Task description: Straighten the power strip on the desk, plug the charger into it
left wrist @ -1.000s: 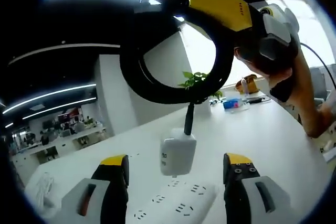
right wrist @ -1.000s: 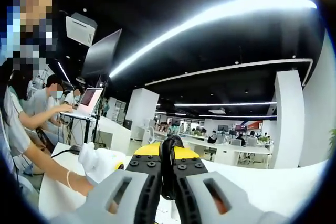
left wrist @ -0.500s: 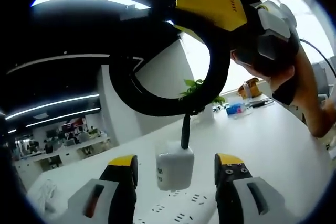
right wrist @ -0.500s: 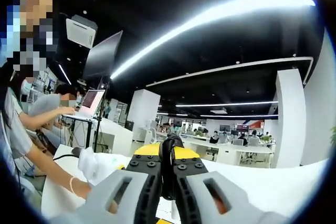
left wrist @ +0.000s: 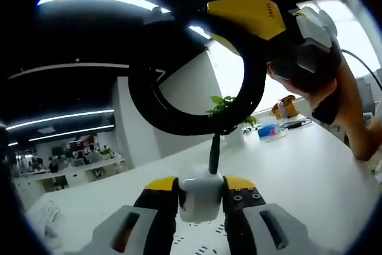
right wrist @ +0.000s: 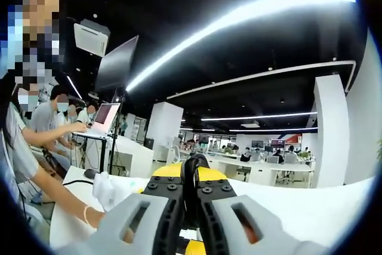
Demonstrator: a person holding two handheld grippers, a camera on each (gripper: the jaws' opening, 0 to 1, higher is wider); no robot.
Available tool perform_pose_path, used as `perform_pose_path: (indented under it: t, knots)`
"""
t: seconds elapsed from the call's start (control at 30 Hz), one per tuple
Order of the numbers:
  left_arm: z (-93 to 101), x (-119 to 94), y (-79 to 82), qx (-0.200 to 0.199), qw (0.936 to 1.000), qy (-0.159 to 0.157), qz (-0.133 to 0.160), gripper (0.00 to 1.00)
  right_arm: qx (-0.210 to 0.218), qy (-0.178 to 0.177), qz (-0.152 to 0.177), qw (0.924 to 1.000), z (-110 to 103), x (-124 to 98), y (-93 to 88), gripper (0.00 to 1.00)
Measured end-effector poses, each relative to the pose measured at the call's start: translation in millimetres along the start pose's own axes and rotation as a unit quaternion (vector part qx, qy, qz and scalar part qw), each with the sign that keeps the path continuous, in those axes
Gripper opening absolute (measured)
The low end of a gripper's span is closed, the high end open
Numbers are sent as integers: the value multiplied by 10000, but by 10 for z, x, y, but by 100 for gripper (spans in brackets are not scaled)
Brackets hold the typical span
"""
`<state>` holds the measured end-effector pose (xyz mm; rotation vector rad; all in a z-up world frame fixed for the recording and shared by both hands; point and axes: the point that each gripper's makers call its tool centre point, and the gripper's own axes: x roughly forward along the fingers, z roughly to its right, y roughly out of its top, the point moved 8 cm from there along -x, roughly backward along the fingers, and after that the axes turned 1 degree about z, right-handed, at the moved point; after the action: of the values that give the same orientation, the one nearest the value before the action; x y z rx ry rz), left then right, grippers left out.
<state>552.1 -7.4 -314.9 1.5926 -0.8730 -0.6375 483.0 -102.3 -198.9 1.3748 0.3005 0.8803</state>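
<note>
Left gripper view: the left claw (left wrist: 200,190) is clamped on the white charger (left wrist: 201,198), held between its yellow-tipped jaws just above the white power strip (left wrist: 206,246) on the white worktop (left wrist: 298,165). The charger's black cable (left wrist: 239,108) loops up to the right claw (left wrist: 250,16) overhead. Right gripper view: that claw (right wrist: 190,192) pinches the cable (right wrist: 190,198) between closed jaws.

Charger (left wrist: 201,196) above power strip (left wrist: 203,246) (between jaws)
</note>
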Motion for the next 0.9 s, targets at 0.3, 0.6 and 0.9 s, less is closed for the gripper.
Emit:
perform_pose_path:
  t: [0.3, 0.6, 0.9]
  knots:
    - [-18, 2, -29, -11, 9996, -276, 17, 27, 9, 1, -5, 10000, 16, -4, -12, 4]
    - [-65, -11, -107, -212, 9962, -836, -156, 26, 75, 12, -76, 9999, -25, -19, -108, 4]
    - [-147, 7, -155, -483, 9887, -1391, -289, 26, 40, 165, -107, 9998, -30, -18, -179, 4]
